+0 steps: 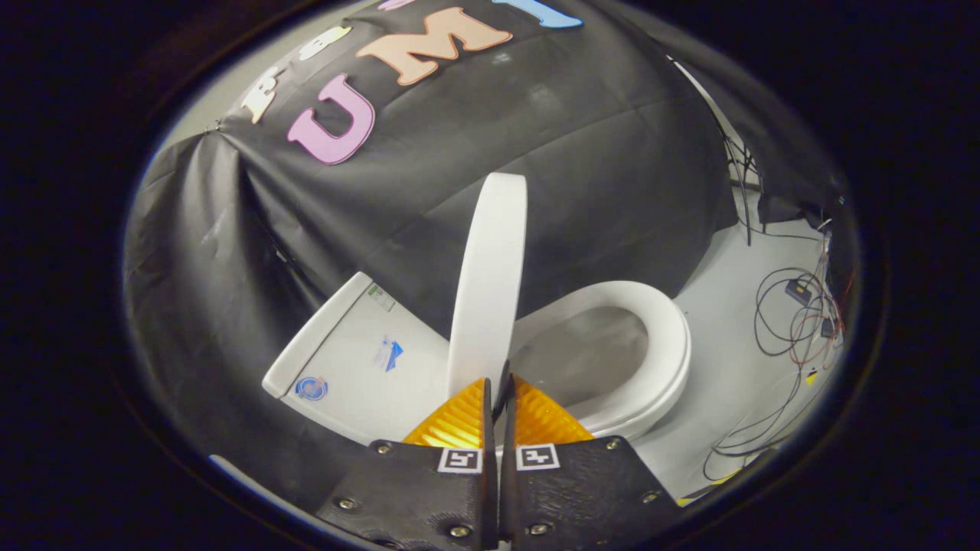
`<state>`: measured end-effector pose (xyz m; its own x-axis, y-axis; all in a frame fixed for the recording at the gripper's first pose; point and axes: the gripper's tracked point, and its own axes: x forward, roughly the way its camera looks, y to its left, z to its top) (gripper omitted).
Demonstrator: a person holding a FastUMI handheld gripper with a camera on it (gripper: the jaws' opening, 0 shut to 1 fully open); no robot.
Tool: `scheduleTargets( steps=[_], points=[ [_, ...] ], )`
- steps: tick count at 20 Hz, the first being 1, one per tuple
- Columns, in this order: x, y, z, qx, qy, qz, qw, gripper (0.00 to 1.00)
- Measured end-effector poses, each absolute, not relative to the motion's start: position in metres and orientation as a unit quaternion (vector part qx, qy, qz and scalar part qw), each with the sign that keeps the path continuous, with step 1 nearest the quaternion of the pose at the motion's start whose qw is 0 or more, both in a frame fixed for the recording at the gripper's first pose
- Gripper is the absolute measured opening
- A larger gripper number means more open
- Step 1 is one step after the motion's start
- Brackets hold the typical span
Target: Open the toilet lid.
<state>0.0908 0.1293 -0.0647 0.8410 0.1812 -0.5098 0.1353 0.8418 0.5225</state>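
A white ceramic toilet [367, 360] with a flat-topped tank stands on the pale floor [735, 360] against the booth's black cloth wall, its white oval plastic seat [658, 344] lying down around the open bowl, and a tangle of dark cables [796, 314] sprawls on the floor beyond the seat's far side. The white plastic lid [490, 268], seen edge-on, stands nearly upright between tank and seat, and the gripper [499, 386] has its fingers pressed almost together, pinching the lid's lower rim. The lifting step looks almost done; the next move likely calls for tipping the lid back towards the tank and letting go.
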Motion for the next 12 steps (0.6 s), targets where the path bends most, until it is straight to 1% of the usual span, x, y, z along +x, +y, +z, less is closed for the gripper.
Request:
scheduleTargets(
  steps=[4,11,12],
  points=[
    [0.092,0.133,-0.059,0.238,0.279,0.014,0.930,0.02],
    [0.093,0.144,-0.049,0.213,0.273,0.018,0.938,0.02],
    [0.094,0.146,-0.048,0.213,0.271,0.017,0.939,0.04]
  ],
)
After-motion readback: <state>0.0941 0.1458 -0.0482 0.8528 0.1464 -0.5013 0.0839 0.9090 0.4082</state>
